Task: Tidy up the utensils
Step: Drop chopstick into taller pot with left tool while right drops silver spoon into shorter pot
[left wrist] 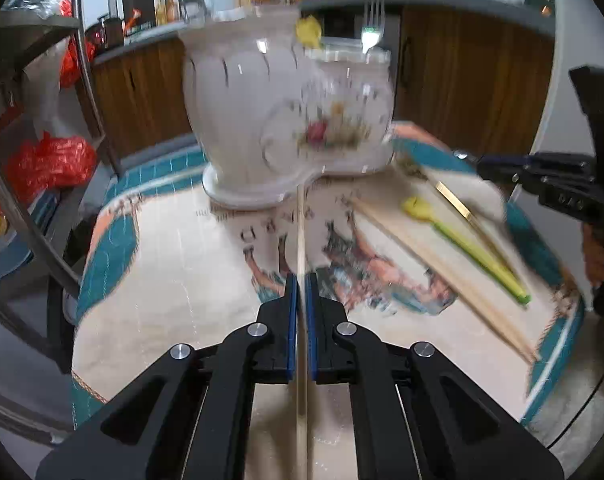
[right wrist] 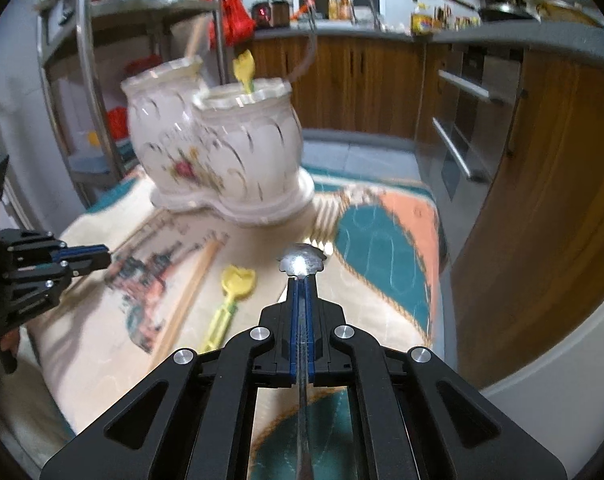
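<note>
Utensils: chopstick [left wrist: 301,240] in left claw [left wrist: 301,280] | spoon [right wrist: 302,261] in right claw [right wrist: 302,280] | patterned tablecloth [left wrist: 174,264] | kitchen cabinets [right wrist: 366,88]

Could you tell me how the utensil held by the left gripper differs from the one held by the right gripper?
The left gripper is shut on a chopstick, a thin, pale wooden stick; the right gripper is shut on a metal utensil, shiny, with a scalloped end. The chopstick reaches far beyond its gripper; the metal utensil barely clears its own. Both run lengthwise between shut jaws.
</note>
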The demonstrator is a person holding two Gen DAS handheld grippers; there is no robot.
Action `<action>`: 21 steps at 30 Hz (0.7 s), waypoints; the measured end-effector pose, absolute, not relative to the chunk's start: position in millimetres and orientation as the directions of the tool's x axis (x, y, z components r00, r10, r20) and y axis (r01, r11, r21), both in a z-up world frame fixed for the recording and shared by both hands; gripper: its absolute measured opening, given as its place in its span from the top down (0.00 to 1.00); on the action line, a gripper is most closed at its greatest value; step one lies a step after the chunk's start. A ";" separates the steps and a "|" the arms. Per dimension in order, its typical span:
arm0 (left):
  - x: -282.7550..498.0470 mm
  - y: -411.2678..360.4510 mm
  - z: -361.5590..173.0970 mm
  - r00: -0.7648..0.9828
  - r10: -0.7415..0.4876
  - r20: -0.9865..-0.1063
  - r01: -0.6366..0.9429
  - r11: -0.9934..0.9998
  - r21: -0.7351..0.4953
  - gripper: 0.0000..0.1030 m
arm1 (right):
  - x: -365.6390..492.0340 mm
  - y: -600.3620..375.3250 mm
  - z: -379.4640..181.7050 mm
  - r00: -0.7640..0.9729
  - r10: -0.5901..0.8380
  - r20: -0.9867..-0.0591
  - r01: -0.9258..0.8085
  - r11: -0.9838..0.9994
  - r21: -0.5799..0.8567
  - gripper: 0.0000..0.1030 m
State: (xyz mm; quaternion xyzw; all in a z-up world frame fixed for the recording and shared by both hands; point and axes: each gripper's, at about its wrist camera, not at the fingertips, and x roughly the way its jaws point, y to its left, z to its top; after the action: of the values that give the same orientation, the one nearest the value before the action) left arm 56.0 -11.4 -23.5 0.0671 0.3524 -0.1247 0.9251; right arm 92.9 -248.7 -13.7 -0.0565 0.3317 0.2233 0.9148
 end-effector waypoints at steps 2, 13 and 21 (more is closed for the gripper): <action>50.8 -7.8 -17.2 0.745 -0.187 -0.640 0.275 0.961 0.040 0.96 | 85.5 -248.2 -5.5 0.700 0.393 -0.596 -0.462 0.886 0.041 0.96; 18.6 9.2 16.4 0.883 -0.236 -0.406 0.274 0.961 0.037 0.96 | 46.4 -232.9 32.5 0.801 0.445 -0.400 -0.499 0.866 -0.038 0.96; 10.8 27.5 38.5 0.923 -0.261 -0.283 0.271 0.963 -0.003 0.96 | 29.6 -227.0 54.0 0.863 0.454 -0.223 -0.475 0.878 -0.051 0.98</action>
State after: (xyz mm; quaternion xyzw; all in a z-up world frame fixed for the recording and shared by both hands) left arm 10.8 27.5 38.5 0.0183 0.1419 -0.1355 0.9804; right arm 29.6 -227.0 54.0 -0.0520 0.1025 0.2410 0.9637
